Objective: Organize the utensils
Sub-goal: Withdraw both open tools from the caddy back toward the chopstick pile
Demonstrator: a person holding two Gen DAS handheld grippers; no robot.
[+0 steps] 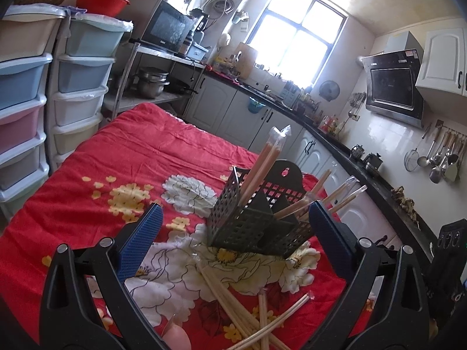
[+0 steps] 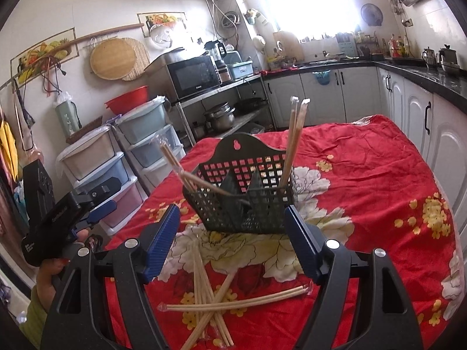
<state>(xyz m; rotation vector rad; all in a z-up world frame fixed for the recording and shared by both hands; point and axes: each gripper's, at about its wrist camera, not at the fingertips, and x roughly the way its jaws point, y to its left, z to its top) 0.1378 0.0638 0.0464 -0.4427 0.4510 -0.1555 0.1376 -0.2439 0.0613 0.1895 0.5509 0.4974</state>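
- Left wrist view: the left gripper (image 1: pixel 233 227) hangs wide open over a red floral cloth (image 1: pixel 122 157), holding nothing. The dark mesh caddy (image 1: pixel 256 218) stands just ahead between its blue pads (image 1: pixel 140 242), apart from both. Wrapped chopstick pairs (image 1: pixel 262 160) already lean in two of its compartments. Loose chopsticks (image 1: pixel 251 315) lie crossed below the jaws, nearer than the caddy.
- Right wrist view: the right gripper (image 2: pixel 233 233) is likewise spread wide and empty, touching nothing. The same caddy (image 2: pixel 242 201) sits just beyond its tips; the loose pile (image 2: pixel 210 309) lies beneath and between the pads (image 2: pixel 160 242). The left gripper (image 2: pixel 96 215), held in a hand (image 2: pixel 49 274), shows far to the left.
- Judgement: the step in hand looks like a pickup from the pile. It would go best by lowering one gripper over a single topmost pair, crossing it near mid-length, closing gently so the slick wrapper does not slip, then tipping it upright into a compartment without nudging the light caddy.
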